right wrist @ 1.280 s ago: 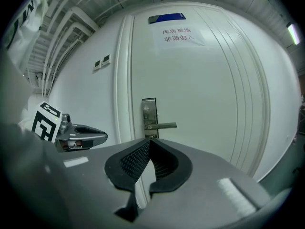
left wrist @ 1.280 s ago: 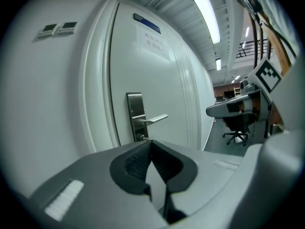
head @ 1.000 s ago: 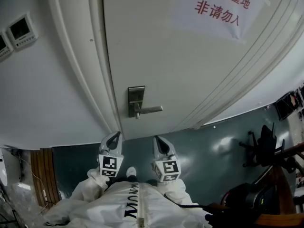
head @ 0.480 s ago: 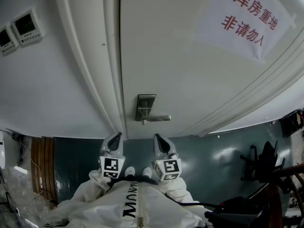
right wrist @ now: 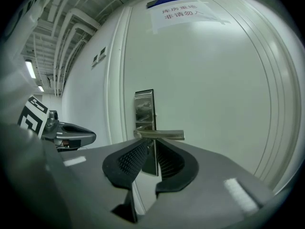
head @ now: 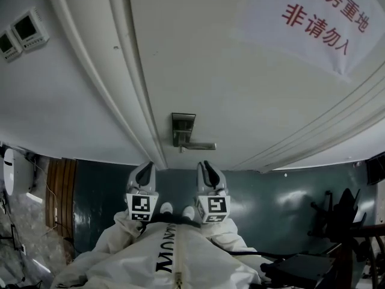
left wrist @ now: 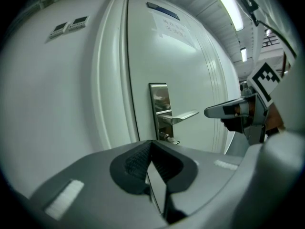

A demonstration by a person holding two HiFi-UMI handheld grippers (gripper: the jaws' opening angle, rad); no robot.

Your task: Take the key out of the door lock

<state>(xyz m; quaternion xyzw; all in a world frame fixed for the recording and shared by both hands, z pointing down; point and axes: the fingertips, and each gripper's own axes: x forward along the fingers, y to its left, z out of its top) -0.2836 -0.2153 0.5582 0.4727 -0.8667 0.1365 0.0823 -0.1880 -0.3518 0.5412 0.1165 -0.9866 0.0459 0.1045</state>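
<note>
Left tongs are clenched on nothing, right tongs are opening up empty, both hanging back from the silver rectangular metal lock plate holding the small key.

White wall carries two small control panels; glossy dark-green floor; ceiling strip light glows.

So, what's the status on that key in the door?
Left gripper shut, right gripper's jaws opening, both empty, short of the door. Key in lock below handle. Path clear.
</note>
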